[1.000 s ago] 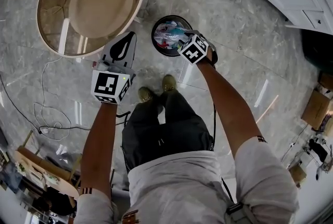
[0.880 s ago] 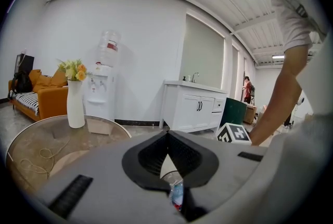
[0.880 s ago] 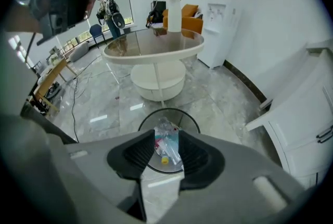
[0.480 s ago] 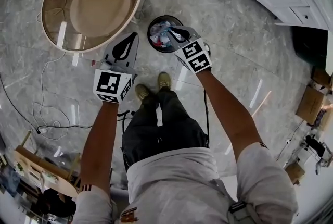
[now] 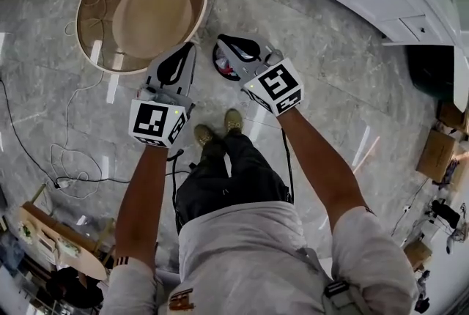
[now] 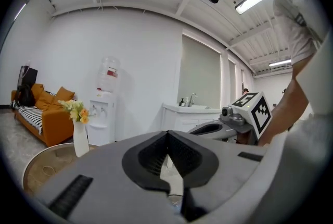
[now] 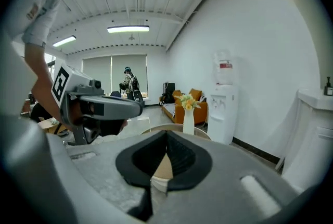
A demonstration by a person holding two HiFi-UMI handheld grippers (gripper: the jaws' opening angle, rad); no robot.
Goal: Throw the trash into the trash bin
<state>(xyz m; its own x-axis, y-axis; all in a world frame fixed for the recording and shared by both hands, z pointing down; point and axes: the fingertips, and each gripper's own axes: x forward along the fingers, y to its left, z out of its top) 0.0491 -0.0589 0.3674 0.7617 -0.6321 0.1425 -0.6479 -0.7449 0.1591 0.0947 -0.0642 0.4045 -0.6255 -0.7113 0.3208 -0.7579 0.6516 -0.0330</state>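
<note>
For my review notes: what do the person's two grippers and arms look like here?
The left gripper and right gripper are light grey shells with black ribbed pads lining the jaws. Each carries a white cube printed with black square markers. A thin black cable runs beside the right arm. The person wears a white short-sleeved top, its sleeves edged with striped trim.

Bright, even light from ceiling tubes (image 7: 128, 28); glare streaks on floor (image 5: 363, 132); fisheye bending, dark corners.

The left gripper (image 6: 167, 134) has its jaws together, empty; beyond, a flower vase (image 6: 80, 138) stands on a round table (image 6: 48, 166).
</note>
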